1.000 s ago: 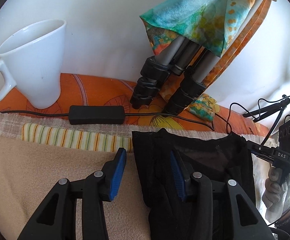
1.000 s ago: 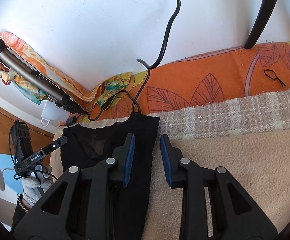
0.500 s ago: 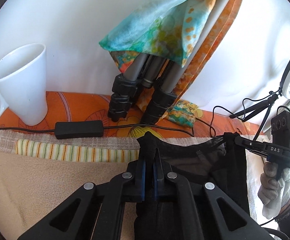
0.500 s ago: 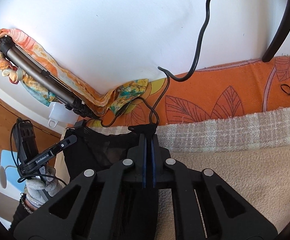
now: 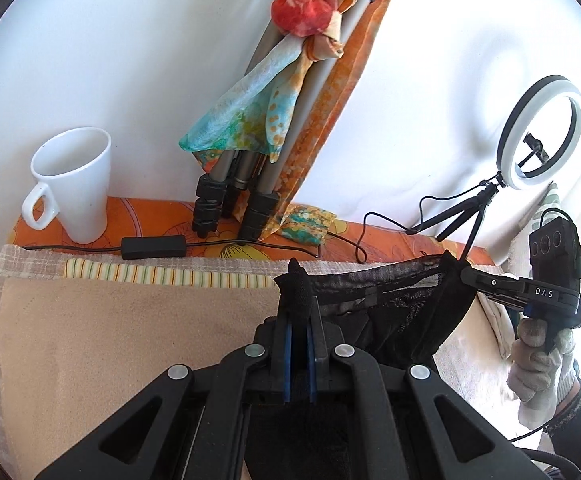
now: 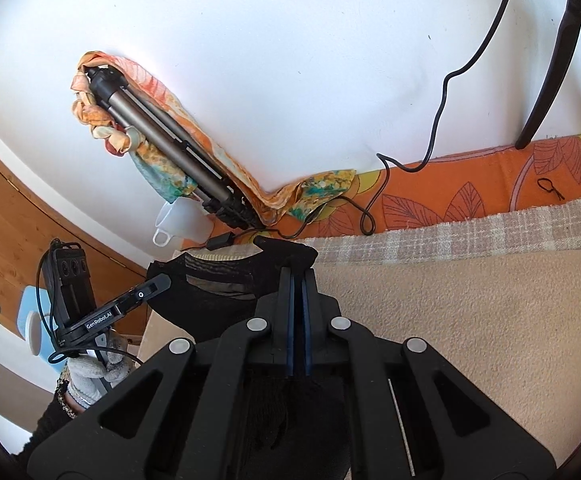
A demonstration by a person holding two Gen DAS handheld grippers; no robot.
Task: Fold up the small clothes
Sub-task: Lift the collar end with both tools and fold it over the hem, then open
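The left gripper is clenched on 1 top corner of the black garment, a tuft of dark fabric poking out above its blue pads. The right gripper is likewise clamped on the opposite top corner, with cloth bunched between its closed jaws. Held at 2 corners this way, the garment's upper edge stretches between the tools and the sheer body hangs below it, raised off the beige blanket; this grip probably serves to spread the piece flat and square before a fold is laid.

In the left wrist view the right gripper shows at the far side, gripped by a gloved hand, which confirms the 2 tools are well apart, keeping the edge taut.

A white mug, a folded tripod wrapped in a colourful scarf, a black cable box and a ring light stand along the orange cloth by the wall, behind the blanket, so the working area in front seems left free for laying the garment down. A striped strip lies at the blanket's far edge.
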